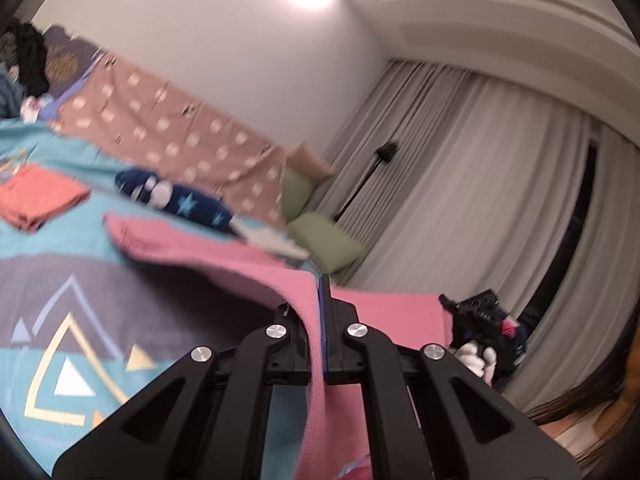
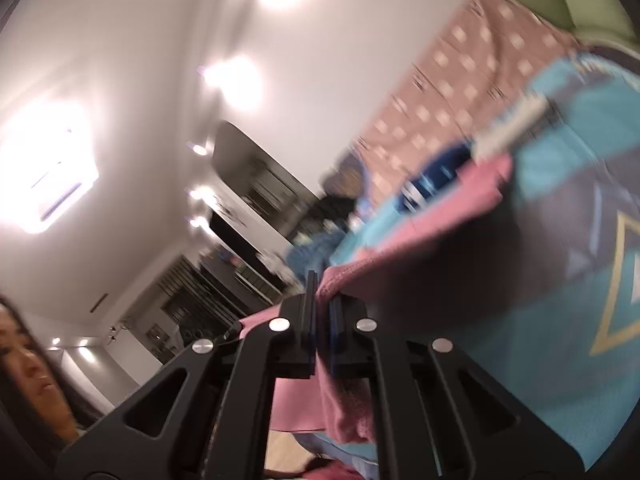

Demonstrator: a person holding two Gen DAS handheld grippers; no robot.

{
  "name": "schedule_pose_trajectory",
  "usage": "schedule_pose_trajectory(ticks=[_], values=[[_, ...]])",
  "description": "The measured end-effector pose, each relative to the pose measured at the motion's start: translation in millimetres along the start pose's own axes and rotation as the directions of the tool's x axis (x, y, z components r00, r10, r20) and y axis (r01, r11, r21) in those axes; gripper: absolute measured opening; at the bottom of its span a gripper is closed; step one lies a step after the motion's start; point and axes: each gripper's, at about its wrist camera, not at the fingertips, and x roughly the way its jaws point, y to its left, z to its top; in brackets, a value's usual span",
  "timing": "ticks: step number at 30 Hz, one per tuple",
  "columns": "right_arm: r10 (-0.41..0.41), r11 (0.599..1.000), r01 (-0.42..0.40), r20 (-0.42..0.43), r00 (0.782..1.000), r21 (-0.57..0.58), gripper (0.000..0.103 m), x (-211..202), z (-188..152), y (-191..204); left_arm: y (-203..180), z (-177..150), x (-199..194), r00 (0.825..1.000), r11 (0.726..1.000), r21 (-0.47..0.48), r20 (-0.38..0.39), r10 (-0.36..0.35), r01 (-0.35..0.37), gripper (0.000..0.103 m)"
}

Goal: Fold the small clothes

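A pink garment (image 1: pixel 224 256) is held up above the bed between both grippers, its far end trailing on the teal patterned bedspread (image 1: pixel 52 248). My left gripper (image 1: pixel 323 292) is shut on one edge of it. My right gripper (image 2: pixel 322 294) is shut on another edge of the pink garment (image 2: pixel 452 208), and also shows in the left wrist view (image 1: pixel 476 320). A folded orange garment (image 1: pixel 36 196) and a navy star-print garment (image 1: pixel 176 200) lie further back on the bed.
A brown dotted sheet (image 1: pixel 168 128) lies along the wall. Green cushions (image 1: pixel 324 240) sit by the grey curtains (image 1: pixel 480 160). A pile of dark clothes (image 1: pixel 28 60) is at the far left. The person's face (image 2: pixel 24 364) is at lower left in the right wrist view.
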Motion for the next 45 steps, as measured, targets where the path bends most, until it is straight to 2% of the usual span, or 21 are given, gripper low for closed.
schedule_pose_trajectory(ticks=[2, 3, 6, 7, 12, 17, 24, 29, 31, 32, 35, 38, 39, 41, 43, 44, 45], values=[[0.025, 0.999, -0.023, 0.044, 0.999, -0.047, 0.005, -18.5, 2.4, 16.7, -16.1, 3.0, -13.5, 0.999, 0.999, 0.038, 0.041, 0.000, -0.002, 0.002], [0.014, 0.996, -0.008, 0.070, 0.997, -0.088, 0.005, -28.3, 3.2, 27.8, -22.1, 2.8, -19.1, 0.999, 0.999, 0.053, 0.052, 0.009, -0.011, 0.002], [-0.073, 0.984, 0.085, 0.080, 0.994, -0.154, 0.006, -36.2, 1.2, 40.3, -27.4, -1.2, -23.4, 0.997, 0.995, 0.064, 0.039, 0.074, -0.076, 0.002], [-0.104, 0.982, 0.113, 0.068, 0.992, -0.154, 0.006, -34.1, -0.2, 37.7, -22.9, -4.7, -21.9, 0.996, 0.995, 0.044, 0.028, 0.085, -0.086, 0.002], [-0.129, 0.987, 0.132, 0.036, 0.991, -0.094, 0.006, -15.5, 0.8, 11.8, 1.1, -13.6, -13.7, 0.992, 0.992, -0.043, -0.012, 0.122, -0.122, 0.002], [-0.161, 0.985, 0.161, 0.018, 0.987, -0.061, 0.008, 12.6, 11.7, -10.9, 15.5, -5.8, -5.9, 0.991, 0.989, -0.068, -0.028, 0.132, -0.134, 0.002], [-0.188, 0.982, 0.188, 0.003, 0.982, -0.036, 0.009, 45.5, 39.9, -40.2, 41.4, 29.5, 43.8, 0.981, 0.981, -0.061, -0.070, 0.180, -0.184, 0.002], [-0.247, 0.969, 0.247, -0.028, 0.969, -0.006, 0.009, 90.3, 69.1, -80.7, 100.6, 52.5, 101.4, 0.962, 0.961, -0.106, -0.123, 0.244, -0.257, 0.004], [-0.311, 0.950, 0.312, -0.057, 0.949, 0.007, 0.009, 114.4, 75.1, -107.7, 135.5, 52.5, 126.9, 0.940, 0.936, -0.134, -0.158, 0.304, -0.325, 0.007], [-0.342, 0.939, 0.344, -0.075, 0.937, 0.018, 0.009, 125.5, 76.8, -122.4, 156.2, 49.3, 139.6, 0.927, 0.921, -0.163, -0.188, 0.324, -0.355, 0.013], [-0.418, 0.896, 0.436, -0.175, 0.891, 0.082, 0.011, 160.9, 73.6, -179.5, 205.0, 32.1, 163.5, 0.904, 0.880, -0.258, -0.272, 0.330, -0.399, 0.016], [-0.454, 0.857, 0.498, -0.265, 0.851, 0.131, 0.024, 176.0, 61.7, -220.1, 223.6, 15.2, 171.7, 0.884, 0.861, -0.279, -0.332, 0.329, -0.425, 0.018], [-0.462, 0.848, 0.512, -0.280, 0.841, 0.139, 0.024, 175.7, 57.8, -226.8, 225.0, 9.1, 172.4, 0.874, 0.858, -0.272, -0.352, 0.334, -0.437, 0.019], [-0.457, 0.844, 0.514, -0.298, 0.838, 0.152, 0.024, 172.3, 52.7, -232.0, 224.7, 5.4, 170.9, 0.868, 0.857, -0.264, -0.365, 0.336, -0.443, 0.022], [-0.463, 0.845, 0.517, -0.296, 0.836, 0.138, 0.025, 164.6, 52.5, -227.2, 220.1, 6.2, 165.4, 0.870, 0.860, -0.258, -0.358, 0.338, -0.440, 0.030], [-0.466, 0.846, 0.518, -0.293, 0.835, 0.129, 0.028, 162.1, 53.4, -224.1, 217.1, 6.9, 164.3, 0.871, 0.862, -0.251, -0.353, 0.343, -0.441, 0.038], [-0.470, 0.849, 0.517, -0.291, 0.833, 0.109, 0.031, 158.4, 53.5, -218.2, 213.2, 7.7, 162.1, 0.869, 0.864, -0.236, -0.350, 0.351, -0.445, 0.041]])
